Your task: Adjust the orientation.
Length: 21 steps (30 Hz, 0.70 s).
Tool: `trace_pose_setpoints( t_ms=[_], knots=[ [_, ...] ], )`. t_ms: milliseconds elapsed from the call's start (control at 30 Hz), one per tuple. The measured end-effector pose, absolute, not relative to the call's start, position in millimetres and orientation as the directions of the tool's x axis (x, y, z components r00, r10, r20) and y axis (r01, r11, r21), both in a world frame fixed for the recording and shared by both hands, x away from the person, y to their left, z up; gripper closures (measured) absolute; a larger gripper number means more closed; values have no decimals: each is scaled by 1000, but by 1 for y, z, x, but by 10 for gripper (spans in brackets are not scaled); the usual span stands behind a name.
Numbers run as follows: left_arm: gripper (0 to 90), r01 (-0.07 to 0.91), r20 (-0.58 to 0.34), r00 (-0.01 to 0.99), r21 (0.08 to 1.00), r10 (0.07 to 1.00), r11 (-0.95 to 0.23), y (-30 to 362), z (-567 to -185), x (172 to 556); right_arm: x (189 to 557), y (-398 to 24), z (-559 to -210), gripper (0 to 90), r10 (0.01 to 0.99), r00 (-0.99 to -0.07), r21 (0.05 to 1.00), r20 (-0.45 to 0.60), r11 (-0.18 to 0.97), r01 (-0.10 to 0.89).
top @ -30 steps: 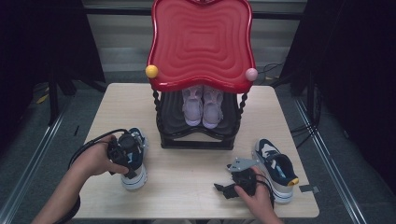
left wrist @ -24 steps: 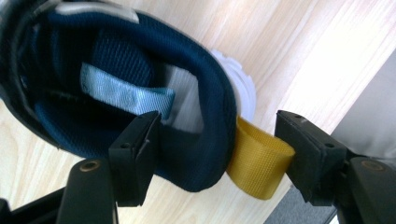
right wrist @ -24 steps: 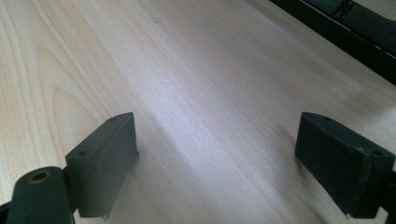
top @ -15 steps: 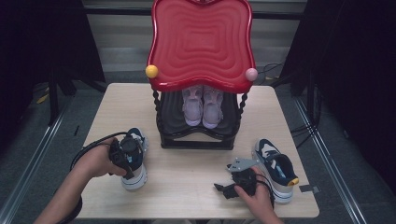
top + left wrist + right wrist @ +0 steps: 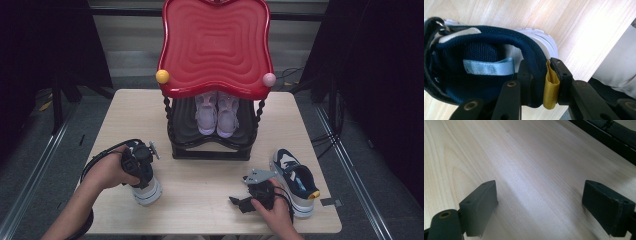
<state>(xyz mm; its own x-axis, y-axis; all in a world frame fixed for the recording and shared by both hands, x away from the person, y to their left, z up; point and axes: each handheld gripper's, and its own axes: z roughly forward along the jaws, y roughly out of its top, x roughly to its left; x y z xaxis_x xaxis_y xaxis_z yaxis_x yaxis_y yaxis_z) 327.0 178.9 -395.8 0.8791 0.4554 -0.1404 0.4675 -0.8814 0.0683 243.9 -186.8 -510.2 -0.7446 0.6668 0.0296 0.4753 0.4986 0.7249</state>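
Note:
A navy mesh shoe with a white sole lies at the table's front left. My left gripper sits over its heel. In the left gripper view my left gripper has just been closing its jaws, and they now pinch the padded heel collar next to a yellow pull tab. The matching navy shoe lies at the front right. Just left of it my right gripper rests low over bare wood, and my right gripper is open with nothing between its pads.
A shoe rack stands at the middle back of the wooden table. It has a red wavy top and a black lower shelf holding a pale lilac pair of shoes. Cables trail off the table's left edge.
Nothing shifts clearly in the high view; both hands and both navy shoes stay where they were.

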Motion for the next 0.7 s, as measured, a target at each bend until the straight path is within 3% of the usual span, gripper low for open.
trace_pose_setpoints(
  t_ms=[300, 700],
  knots=[
    [619, 429, -144, 896, 24, 421, -903, 176, -399, 329, 244, -187, -510, 121, 667, -745, 725, 29, 499, 475],
    [635, 450, -149, 885, 26, 442, -893, 174, -400, 330, 244, -187, -510, 121, 667, -744, 725, 29, 499, 475]
  ],
)
